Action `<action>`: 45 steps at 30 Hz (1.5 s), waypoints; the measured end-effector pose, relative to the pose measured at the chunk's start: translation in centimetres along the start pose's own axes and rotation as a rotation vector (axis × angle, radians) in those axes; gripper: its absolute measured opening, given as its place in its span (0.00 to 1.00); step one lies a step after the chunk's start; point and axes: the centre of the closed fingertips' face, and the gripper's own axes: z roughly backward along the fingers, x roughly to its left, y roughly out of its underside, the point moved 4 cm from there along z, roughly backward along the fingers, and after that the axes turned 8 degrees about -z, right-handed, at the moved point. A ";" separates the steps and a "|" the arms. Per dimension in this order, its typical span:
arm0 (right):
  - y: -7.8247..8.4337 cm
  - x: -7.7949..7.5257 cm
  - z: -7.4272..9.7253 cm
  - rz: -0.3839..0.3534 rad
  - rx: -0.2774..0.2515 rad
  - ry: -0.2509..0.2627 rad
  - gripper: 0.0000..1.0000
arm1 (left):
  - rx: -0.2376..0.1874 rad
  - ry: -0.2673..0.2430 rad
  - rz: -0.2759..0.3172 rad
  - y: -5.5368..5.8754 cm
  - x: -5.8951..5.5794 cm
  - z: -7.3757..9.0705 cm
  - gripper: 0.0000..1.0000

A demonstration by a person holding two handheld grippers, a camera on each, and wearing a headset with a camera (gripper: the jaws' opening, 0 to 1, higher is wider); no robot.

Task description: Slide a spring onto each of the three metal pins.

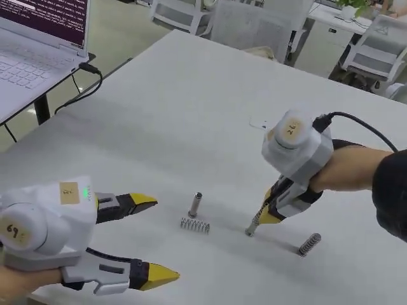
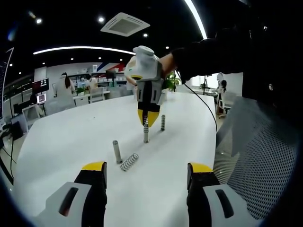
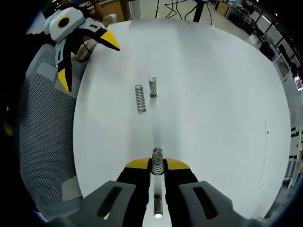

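- Steel spring (image 3: 157,166), caught between the yellow tips of the right tool (image 1: 270,216), sits round the upper part of a pin (image 2: 146,136) that stands on the counter (image 1: 191,121) right of centre.
- The right tool's jaws are drawn in narrow, pressing on the coil from both sides. The tool points down at the pin from above, held by a hand in a dark sleeve (image 1: 388,190).
- A bare pin (image 1: 195,204) stands upright to the left of the one being worked on, well clear of both tools.
- A loose spring (image 1: 194,225) lies flat on the counter just beside the bare pin's base, on its near side.
- A spring-covered pin (image 1: 310,244) stands right of the right tool and nearer the counter's edge, with coils along its whole visible length.
- The left tool (image 1: 151,238) hangs at the near left with its jaws spread wide and nothing between them, aimed towards the bare pin and the loose spring.
- The counter is white and matt. A small pale tag (image 1: 257,124) lies on it, farther back than the right tool.
- A white laptop (image 1: 35,60) sits on a separate stand at the far left, with a black cable (image 1: 89,79) plugged into its side.
- Pale mesh chairs (image 1: 248,25) stand beyond the counter's far edge.
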 end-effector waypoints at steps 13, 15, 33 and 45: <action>0.4 0.1 -1.6 -0.014 0.004 0.001 0.08 | 0.000 0.000 0.002 0.1 0.1 0.1 0.64; 0.4 0.1 -1.7 -0.015 0.006 0.001 0.08 | -0.001 -0.001 0.003 0.1 0.1 0.1 0.64; 0.9 0.4 -2.7 -0.018 0.024 -0.009 0.11 | 0.002 -0.001 0.003 0.0 0.0 0.2 0.63; -0.1 0.1 -1.3 -0.005 -0.032 0.013 0.19 | 0.001 -0.001 0.006 -0.1 0.0 0.2 0.63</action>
